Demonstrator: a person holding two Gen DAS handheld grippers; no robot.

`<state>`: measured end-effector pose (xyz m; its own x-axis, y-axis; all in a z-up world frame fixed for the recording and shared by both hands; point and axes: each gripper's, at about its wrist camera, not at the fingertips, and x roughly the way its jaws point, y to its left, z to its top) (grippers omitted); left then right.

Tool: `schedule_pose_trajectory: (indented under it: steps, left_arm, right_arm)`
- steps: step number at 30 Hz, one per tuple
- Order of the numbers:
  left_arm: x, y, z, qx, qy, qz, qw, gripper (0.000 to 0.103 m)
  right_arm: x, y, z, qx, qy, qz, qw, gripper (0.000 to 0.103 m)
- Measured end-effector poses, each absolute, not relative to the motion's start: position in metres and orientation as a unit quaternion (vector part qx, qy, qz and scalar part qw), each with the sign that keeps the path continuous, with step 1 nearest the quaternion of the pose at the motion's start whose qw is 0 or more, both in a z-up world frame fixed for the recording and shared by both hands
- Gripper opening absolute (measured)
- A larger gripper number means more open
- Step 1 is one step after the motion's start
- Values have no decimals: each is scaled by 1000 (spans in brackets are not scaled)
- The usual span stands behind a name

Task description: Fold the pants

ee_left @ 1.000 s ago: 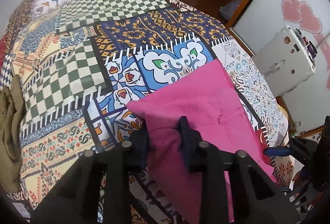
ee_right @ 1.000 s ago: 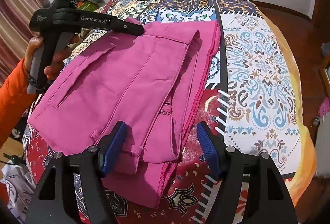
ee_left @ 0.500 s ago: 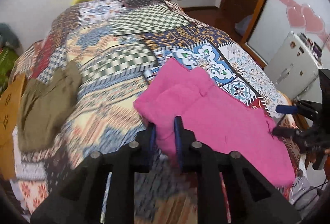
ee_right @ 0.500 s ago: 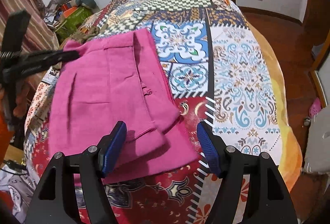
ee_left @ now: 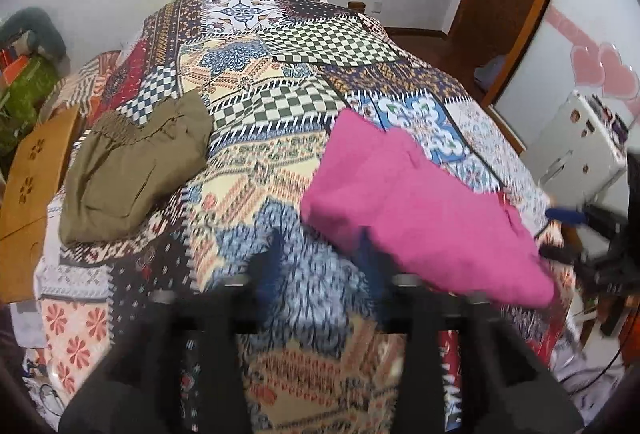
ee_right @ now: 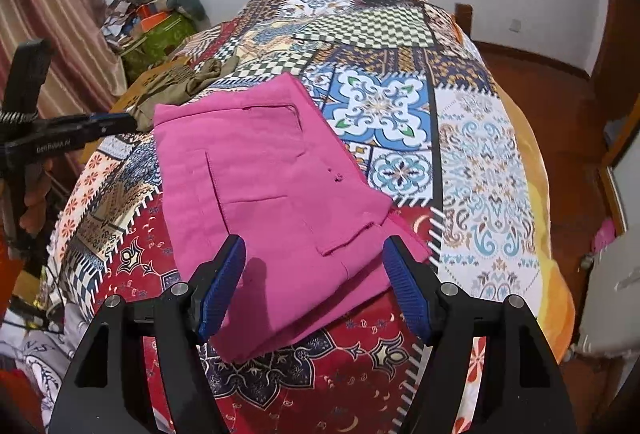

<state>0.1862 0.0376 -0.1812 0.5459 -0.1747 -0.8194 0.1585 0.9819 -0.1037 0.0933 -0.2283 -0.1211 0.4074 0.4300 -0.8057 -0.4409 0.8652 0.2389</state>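
Pink pants (ee_right: 276, 190) lie folded, soft and limp, at the patchwork bed's (ee_right: 480, 154) six o'clock edge; my left gripper (ee_left: 320, 254), jaws just opened, and wide right gripper (ee_right: 314, 274) hold nothing, so I'd pinch a stacked edge.

Pants (ee_right: 276, 194) – solid pink. Bedspread (ee_right: 480, 154) – multicolour patchwork: checks, blue-white florals, red paisley. Second garment (ee_left: 132, 170) olive. Gripper pads (ee_right: 224, 286) blue.

Bright, fisheye-warped; left view motion-blurred

left gripper (ee_left: 320, 262) blurred (motion), bedspread (ee_left: 304, 298) smeared
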Motion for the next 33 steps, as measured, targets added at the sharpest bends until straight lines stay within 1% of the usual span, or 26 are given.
schedule_pose_trajectory:
  steps: [1, 4, 7, 10, 12, 14, 17, 18, 20, 21, 23, 26, 33]
  left_arm:
    - [193, 38, -182, -15, 467, -98, 878, 57]
    - [217, 29, -186, -19, 476, -121, 871, 57]
    - [242, 14, -197, 6, 490, -142, 860, 58]
    - [268, 6, -221, 9, 530, -151, 835, 59]
    - [281, 7, -238, -6, 555, -168, 815, 63]
    - [285, 11, -243, -25, 556, -174, 812, 68]
    - [288, 20, -249, -59, 566, -191, 800, 68]
    - [287, 22, -250, -65, 566, -195, 798, 65]
    - [282, 22, -248, -73, 565, -216, 793, 41]
    - [279, 22, -245, -70, 561, -219, 795, 36]
    - [269, 19, -237, -51, 547, -212, 808, 19]
    - [251, 22, -230, -32, 535, -204, 819, 14]
    - [214, 48, -220, -57, 533, -171, 827, 9]
  right_arm:
    - [94, -229, -122, -3, 480, 256, 839, 68]
    - [93, -232, -127, 1, 489, 244, 838, 68]
    - [95, -232, -137, -2, 505, 234, 831, 68]
    - [97, -231, -152, -2, 525, 231, 819, 68]
    - [98, -230, -159, 6, 535, 234, 812, 68]
    - [99, -231, -162, 11, 538, 238, 808, 68]
    - [103, -231, -166, 18, 542, 243, 804, 68]
    - [104, -231, -167, 20, 544, 245, 803, 68]
    - [108, -229, -170, 22, 548, 248, 799, 68]
    - [110, -228, -170, 20, 547, 250, 799, 68]
    - [113, -224, -170, 11, 546, 252, 799, 68]
    - [119, -223, -168, 6, 549, 250, 797, 66]
    - [130, -221, -161, 10, 551, 254, 795, 66]
